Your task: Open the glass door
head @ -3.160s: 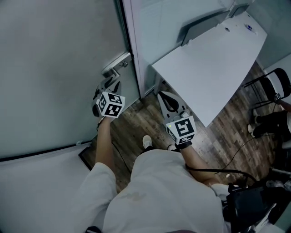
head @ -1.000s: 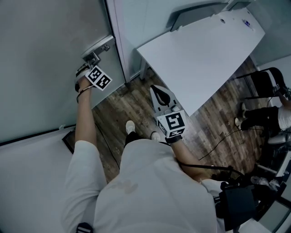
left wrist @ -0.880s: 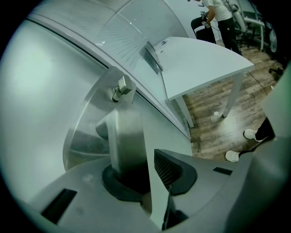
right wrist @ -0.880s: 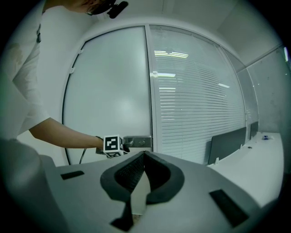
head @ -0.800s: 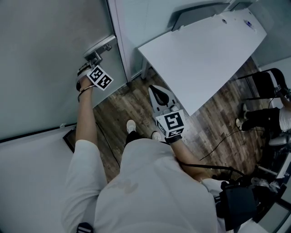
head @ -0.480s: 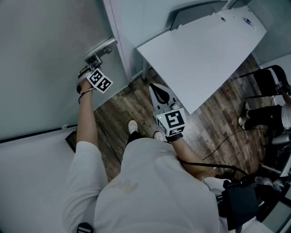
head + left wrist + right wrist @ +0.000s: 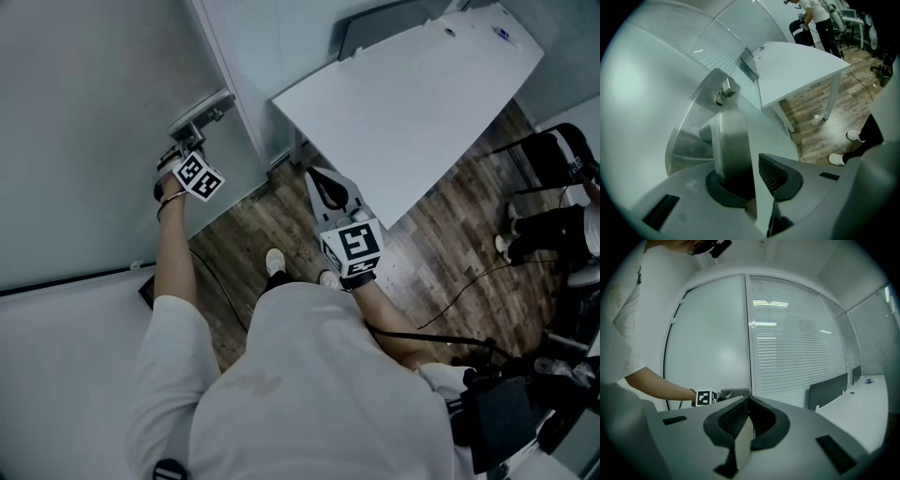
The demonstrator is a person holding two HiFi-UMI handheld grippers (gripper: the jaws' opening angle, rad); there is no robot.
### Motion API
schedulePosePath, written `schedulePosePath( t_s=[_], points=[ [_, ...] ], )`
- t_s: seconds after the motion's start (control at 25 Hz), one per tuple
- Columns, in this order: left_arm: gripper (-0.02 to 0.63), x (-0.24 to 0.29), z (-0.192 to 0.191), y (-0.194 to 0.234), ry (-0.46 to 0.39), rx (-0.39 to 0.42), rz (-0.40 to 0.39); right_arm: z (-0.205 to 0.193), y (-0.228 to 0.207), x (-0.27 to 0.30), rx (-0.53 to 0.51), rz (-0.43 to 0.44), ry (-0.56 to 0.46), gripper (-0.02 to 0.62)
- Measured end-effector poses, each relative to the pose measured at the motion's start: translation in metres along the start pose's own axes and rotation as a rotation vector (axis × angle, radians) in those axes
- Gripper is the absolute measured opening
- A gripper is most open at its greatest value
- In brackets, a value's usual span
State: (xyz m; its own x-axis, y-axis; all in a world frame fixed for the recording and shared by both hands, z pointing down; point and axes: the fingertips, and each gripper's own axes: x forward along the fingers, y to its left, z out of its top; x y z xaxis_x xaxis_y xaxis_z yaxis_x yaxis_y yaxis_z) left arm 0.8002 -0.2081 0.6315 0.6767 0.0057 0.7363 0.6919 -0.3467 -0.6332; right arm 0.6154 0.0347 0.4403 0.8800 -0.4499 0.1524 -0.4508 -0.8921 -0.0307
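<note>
The frosted glass door (image 7: 84, 141) stands at the upper left of the head view, with its metal lever handle (image 7: 202, 111) near the door's edge. My left gripper (image 7: 184, 141) is shut on that handle. In the left gripper view the lever (image 7: 729, 136) runs straight between the two dark pads of the left gripper (image 7: 747, 176), and a small lock knob (image 7: 724, 91) sits above it. My right gripper (image 7: 328, 192) hangs in front of me over the floor, shut and empty. In the right gripper view the right gripper (image 7: 747, 404) points at the door (image 7: 708, 343).
A white desk (image 7: 412, 103) stands close to the right of the door, its corner near my right gripper. A glass partition with blinds (image 7: 797, 348) adjoins the door. A black chair (image 7: 562, 159) and a seated person's legs (image 7: 553, 230) are at the far right. Cables cross the wooden floor (image 7: 441, 272).
My left gripper and the handle in it have shifted slightly down in the head view, towards me. The right gripper has risen a little. Both grips are unchanged.
</note>
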Motion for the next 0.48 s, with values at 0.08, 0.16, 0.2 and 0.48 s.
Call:
schedulePosePath(
  t_s=[0.08, 0.16, 0.2, 0.48],
  points=[
    [0.080, -0.003, 0.002, -0.004, -0.004, 0.006, -0.004, 0.000, -0.005, -0.004, 0.008, -0.007, -0.003, -0.003],
    [0.080, -0.007, 0.003, -0.009, -0.006, 0.013, -0.007, 0.002, -0.008, -0.007, 0.016, -0.012, -0.007, -0.003],
    [0.080, -0.009, 0.004, -0.011, -0.008, 0.016, -0.008, 0.002, -0.009, -0.009, 0.018, -0.013, -0.010, -0.003],
    [0.080, -0.026, 0.006, -0.036, -0.030, 0.037, -0.031, 0.001, -0.002, -0.022, 0.029, -0.001, -0.024, -0.003]
  ],
)
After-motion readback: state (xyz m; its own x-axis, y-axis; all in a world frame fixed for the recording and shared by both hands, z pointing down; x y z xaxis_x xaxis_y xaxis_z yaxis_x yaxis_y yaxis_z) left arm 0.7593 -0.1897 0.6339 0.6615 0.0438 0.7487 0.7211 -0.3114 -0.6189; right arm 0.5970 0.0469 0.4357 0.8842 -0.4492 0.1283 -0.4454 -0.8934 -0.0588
